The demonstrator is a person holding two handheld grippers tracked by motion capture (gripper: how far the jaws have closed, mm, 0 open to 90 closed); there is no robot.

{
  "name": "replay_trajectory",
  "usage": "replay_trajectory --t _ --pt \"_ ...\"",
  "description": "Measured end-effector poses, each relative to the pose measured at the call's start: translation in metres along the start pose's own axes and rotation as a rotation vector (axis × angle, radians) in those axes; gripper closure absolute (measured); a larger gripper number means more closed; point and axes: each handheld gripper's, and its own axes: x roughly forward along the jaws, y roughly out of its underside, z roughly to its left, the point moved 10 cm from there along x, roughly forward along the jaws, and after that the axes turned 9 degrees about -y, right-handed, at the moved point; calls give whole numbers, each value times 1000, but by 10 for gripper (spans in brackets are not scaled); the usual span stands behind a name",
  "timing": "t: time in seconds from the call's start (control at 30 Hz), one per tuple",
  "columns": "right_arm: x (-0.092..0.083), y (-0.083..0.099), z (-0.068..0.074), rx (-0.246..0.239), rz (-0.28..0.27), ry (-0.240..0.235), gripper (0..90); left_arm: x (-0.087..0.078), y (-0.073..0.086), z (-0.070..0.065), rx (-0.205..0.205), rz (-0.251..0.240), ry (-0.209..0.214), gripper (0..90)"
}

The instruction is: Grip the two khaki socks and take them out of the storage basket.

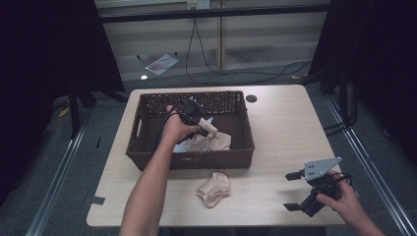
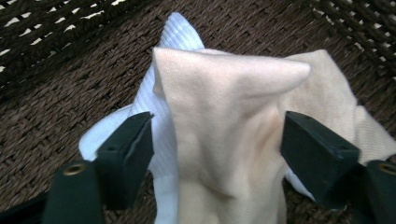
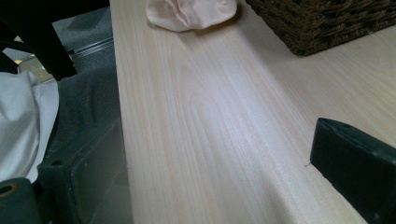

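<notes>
While jaws gape | left hand-held gripper (image 2: 217,149) straddles sock (image 2: 224,140) | right hand-held gripper (image 1: 295,191) open near table edge (image 1: 221,222)

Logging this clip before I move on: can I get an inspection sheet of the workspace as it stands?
Surface: light wood table, bare around the things.
Job's things: brown wicker basket holding a beige cloth over a white cloth; another beige piece on the table in front.
Clutter: nothing seen.
Grippers: left gripper open astride the beige cloth; right gripper open near the table's front edge.
Cables: black cable on the floor behind.
Surroundings: dark curtains, grey floor.
</notes>
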Motion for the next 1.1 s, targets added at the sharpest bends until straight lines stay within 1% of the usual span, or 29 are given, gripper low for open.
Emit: replay_trajectory --t 0.03,0.07,0.1,0.13,0.17,0.2,0.23,0.27,0.3,0.37,0.4,0.43,0.47,0.5,0.53,0.57,0.6,0.63,0.67,0.7,0.73,0.77,0.8,0.83,0.9,0.93,0.97,1.03,1.1 --pt "0 0 0 0 0 0 23 0 0 0 0 0 0 316" --pt "0 0 0 -1 0 0 23 2 1 -2 -12 2 15 376" --pt "0 0 0 4 -2 -3 23 2 1 -2 -12 2 15 392" --pt "1 0 0 5 1 0 23 4 3 -2 -29 22 11 415" --pt "1 0 0 4 2 0 23 4 3 -2 -29 22 11 468" --pt "1 0 0 4 2 0 23 5 5 -3 -38 33 21 468" --pt "1 0 0 4 0 -3 23 7 5 -4 -44 31 29 500" --pt "1 0 0 4 -1 -4 23 7 5 -4 -44 27 27 584" --pt "0 0 0 4 -1 0 23 8 6 -4 -46 38 27 584" --pt "0 0 0 2 -1 0 23 5 8 -6 -69 60 32 756" --pt "0 0 0 2 -1 1 23 5 8 -6 -69 60 32 818" --pt "0 0 0 2 -1 1 23 3 8 -7 -74 69 41 818" --pt "0 0 0 1 0 2 23 -1 7 -9 -68 79 66 848" --pt "0 0 0 1 0 2 23 -1 7 -9 -68 79 66 851" --pt "0 0 0 4 -3 1 23 -8 7 -10 -79 89 73 853" --pt "0 -1 0 4 -4 2 23 -8 7 -10 -79 89 73 853" --pt "0 0 0 5 -4 3 23 -15 4 -12 -92 70 95 854" --pt "0 0 0 5 -4 3 23 -15 4 -12 -92 70 95 854" --pt "0 0 0 5 -2 2 23 -23 4 -12 -102 78 114 853" --pt "0 0 0 5 -2 2 23 -23 4 -12 -102 78 114 854" --pt "0 0 0 5 -2 1 23 -32 3 -13 -86 84 122 853" --pt "0 0 0 5 -2 1 23 -32 3 -13 -86 84 122 853" --pt "0 0 0 5 -1 2 23 -41 -1 -16 -83 73 125 853" --pt "0 0 0 5 -1 2 23 -41 -1 -16 -83 73 125 853" --pt "0 0 0 6 -2 2 23 -50 -5 -18 -66 72 139 853" --pt "0 0 -1 5 -1 4 23 -58 -9 -20 -69 60 143 853" --pt "0 0 -1 5 -1 4 23 -58 -9 -20 -69 60 143 853" --pt "1 0 0 9 0 -2 23 -66 -11 -22 -53 59 145 853" --pt "0 0 0 6 0 3 23 -74 -14 -25 -53 54 159 853"
